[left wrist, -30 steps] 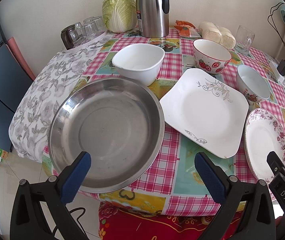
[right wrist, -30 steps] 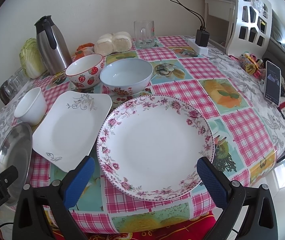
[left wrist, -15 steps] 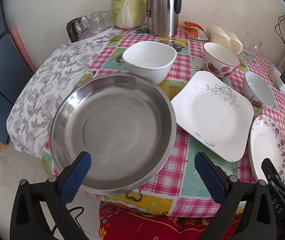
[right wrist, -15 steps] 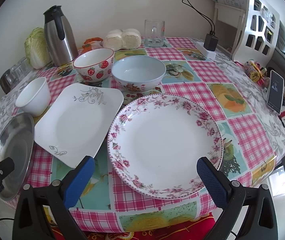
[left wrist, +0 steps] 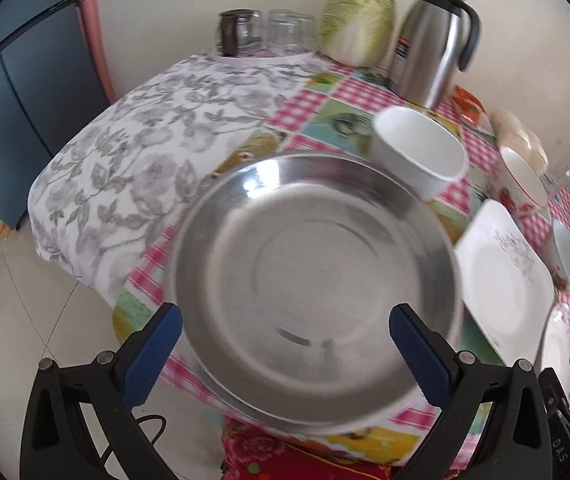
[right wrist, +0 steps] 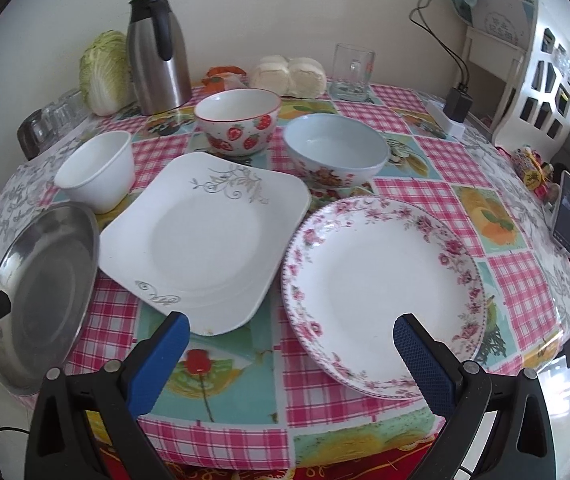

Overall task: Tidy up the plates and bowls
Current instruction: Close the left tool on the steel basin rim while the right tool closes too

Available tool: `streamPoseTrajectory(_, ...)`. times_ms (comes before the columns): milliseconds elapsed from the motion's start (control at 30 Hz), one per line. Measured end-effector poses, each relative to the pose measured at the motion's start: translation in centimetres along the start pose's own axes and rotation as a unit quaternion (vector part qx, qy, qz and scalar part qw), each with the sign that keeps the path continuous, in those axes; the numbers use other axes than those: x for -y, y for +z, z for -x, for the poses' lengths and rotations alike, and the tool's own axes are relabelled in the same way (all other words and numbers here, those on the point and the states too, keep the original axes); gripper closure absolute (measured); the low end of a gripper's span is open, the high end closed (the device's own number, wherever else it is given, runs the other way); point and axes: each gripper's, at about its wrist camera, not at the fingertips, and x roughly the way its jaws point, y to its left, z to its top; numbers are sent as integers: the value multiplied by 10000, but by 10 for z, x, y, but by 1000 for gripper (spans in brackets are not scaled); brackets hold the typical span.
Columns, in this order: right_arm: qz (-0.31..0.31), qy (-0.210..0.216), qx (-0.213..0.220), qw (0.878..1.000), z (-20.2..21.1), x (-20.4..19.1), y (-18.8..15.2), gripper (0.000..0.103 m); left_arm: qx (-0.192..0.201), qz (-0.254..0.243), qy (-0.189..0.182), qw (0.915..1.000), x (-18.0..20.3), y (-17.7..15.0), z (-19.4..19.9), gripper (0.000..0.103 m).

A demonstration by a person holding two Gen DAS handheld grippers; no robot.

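A steel plate [left wrist: 317, 280] lies at the table's near left edge; it also shows in the right wrist view [right wrist: 41, 296]. My left gripper [left wrist: 285, 344] is open, its jaws either side of the steel plate's near rim. A white square plate [right wrist: 205, 236] lies in the middle and a round floral plate [right wrist: 381, 288] to its right. Behind stand a white bowl [right wrist: 95, 170], a strawberry bowl [right wrist: 239, 120] and a blue floral bowl [right wrist: 335, 154]. My right gripper [right wrist: 291, 348] is open and empty above the table's front edge, between the square and floral plates.
A steel thermos [right wrist: 159, 48], a cabbage [right wrist: 103, 72], buns [right wrist: 289, 76], a glass mug [right wrist: 353, 72] and several upturned glasses [left wrist: 265, 34] stand along the back. A phone [right wrist: 569, 210] and a charger [right wrist: 459, 106] lie at the right. The table [right wrist: 245, 420] has a checked cloth.
My left gripper has swung left and moved in over the steel plate's near rim. My right gripper has shifted left, from over the floral plate to between the two plates.
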Motion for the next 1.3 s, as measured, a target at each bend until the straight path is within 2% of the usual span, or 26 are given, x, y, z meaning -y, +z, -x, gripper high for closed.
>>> streamPoseTrajectory(233, 210, 711, 20, 9972, -6, -36, 4, 0, 366, 676, -445, 9960, -50, 6, -13, 0)
streamPoseTrajectory(367, 340, 1212, 43, 9920, -6, -61, 2, 0, 782, 834, -326, 9929, -66, 10, -12, 0)
streamPoseTrajectory(433, 470, 1403, 101, 9889, -5, -72, 1, 0, 670, 763, -300, 9944, -72, 13, -17, 0)
streamPoseTrajectory(533, 562, 1671, 144, 9842, -5, -86, 1, 0, 519, 973, -486, 9927, -84, 14, -25, 0)
streamPoseTrajectory(633, 568, 1954, 31, 9791, -6, -96, -1, 1, 326, 967, -365, 9941, -87, 15, -35, 0)
streamPoseTrajectory(700, 647, 2009, -23, 9775, -9, -104, -2, 6, 271, 933, -312, 9948, -90, 15, -40, 0)
streamPoseTrajectory(867, 572, 2283, -464, 9708, -27, -111, -3, 32, 165, 958, -518, 9939, -94, 18, -50, 3)
streamPoseTrajectory(1033, 300, 2475, -758, 9654, -40, -111, 0, 53, -6, 864, -614, 9944, -90, 25, -62, 29)
streamPoseTrajectory(1200, 269, 2535, -826, 9634, -47, -115, 2, 73, -153, 819, -660, 9943, -88, 26, -74, 54)
streamPoseTrajectory(1300, 247, 2462, -804, 9656, -52, -117, 2, 87, -115, 800, -642, 9947, -89, 27, -76, 63)
